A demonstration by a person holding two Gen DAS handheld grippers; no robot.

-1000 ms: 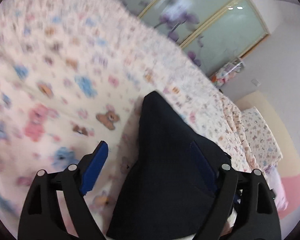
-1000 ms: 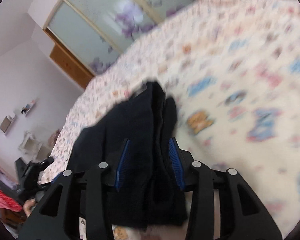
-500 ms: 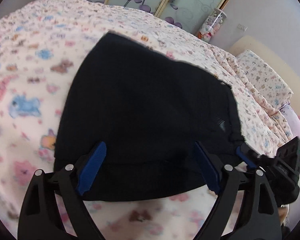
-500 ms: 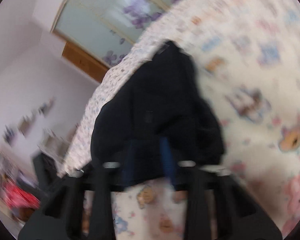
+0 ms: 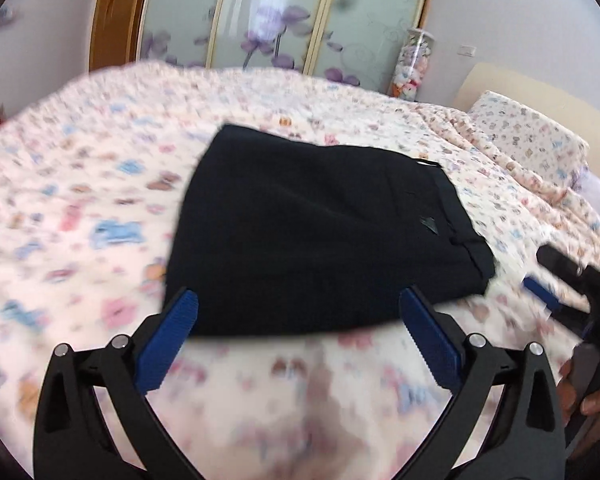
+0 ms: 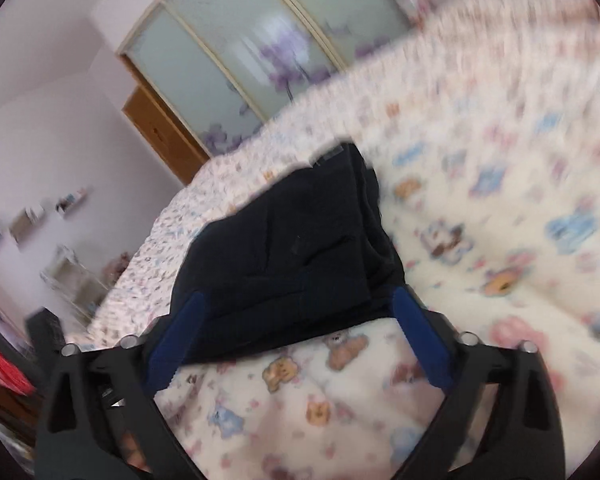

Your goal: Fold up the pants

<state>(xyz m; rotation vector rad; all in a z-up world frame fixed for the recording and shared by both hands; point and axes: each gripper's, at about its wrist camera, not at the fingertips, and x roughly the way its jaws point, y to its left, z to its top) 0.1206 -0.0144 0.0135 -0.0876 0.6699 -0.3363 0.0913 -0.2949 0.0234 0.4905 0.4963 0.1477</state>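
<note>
The dark navy pants (image 5: 320, 232) lie folded in a compact stack on the bear-print bedspread (image 5: 80, 208). They also show in the right wrist view (image 6: 292, 260). My left gripper (image 5: 298, 328) is open and empty, just short of the stack's near edge. My right gripper (image 6: 296, 328) is open and empty, its blue pads at the stack's near edge. The right gripper shows at the right edge of the left wrist view (image 5: 556, 284), beside the waistband end.
A matching pillow (image 5: 528, 140) lies at the bed's head, at right. Sliding glass wardrobe doors (image 5: 284, 16) with purple flowers stand behind the bed. A shelf unit (image 6: 72, 280) stands past the bed's left edge.
My right gripper has opened and let go of the pants. Both grippers have drawn back from the folded stack, which now lies flat on the bed.
</note>
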